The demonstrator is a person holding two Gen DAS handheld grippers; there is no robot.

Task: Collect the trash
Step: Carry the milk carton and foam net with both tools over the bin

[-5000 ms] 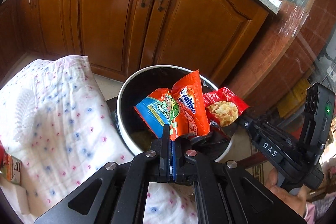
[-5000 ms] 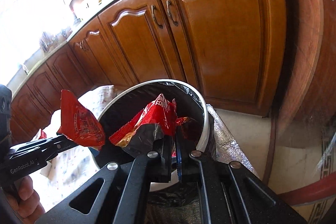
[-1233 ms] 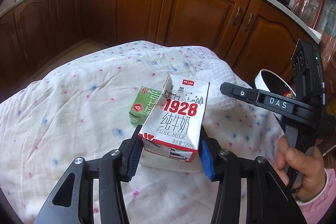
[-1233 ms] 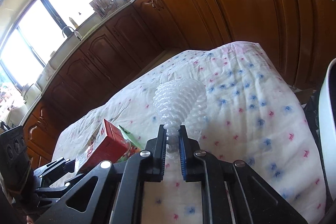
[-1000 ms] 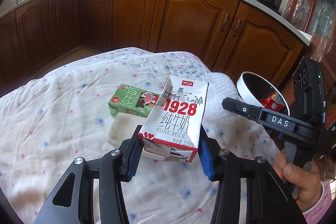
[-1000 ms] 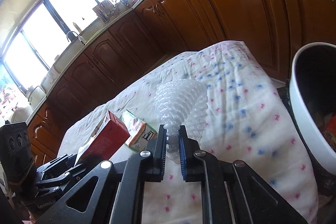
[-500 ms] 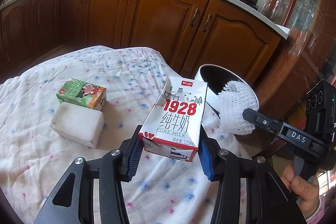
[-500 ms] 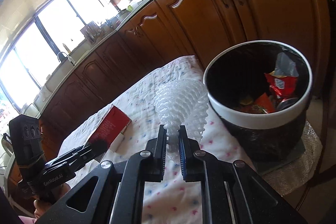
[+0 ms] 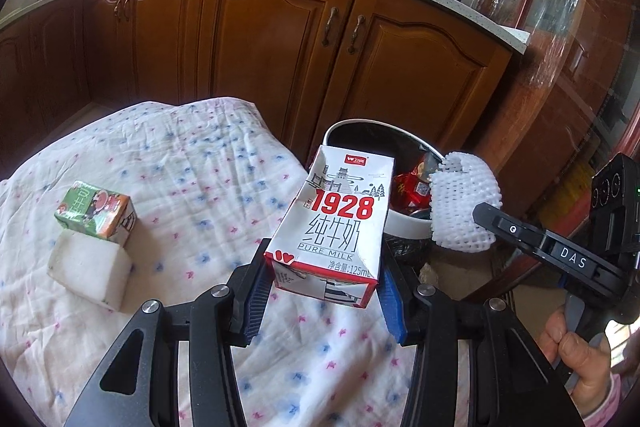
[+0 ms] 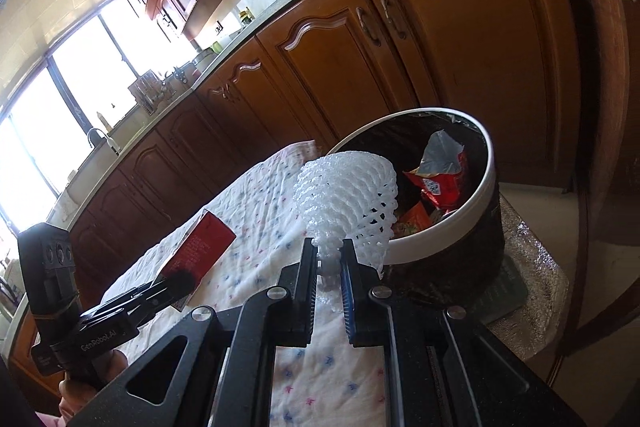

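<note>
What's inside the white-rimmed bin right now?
Inside the bin: a black liner, a red snack wrapper with its silver inside showing, and an orange wrapper. The foam net and near rim cover the rest.

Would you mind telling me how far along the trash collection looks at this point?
Partly done: snack wrappers already lie in the bin. In hand: the left gripper holds the milk carton, and the right gripper pinches the white foam net beside the bin's rim. Left on the cloth: a green drink box and a white block.
</note>
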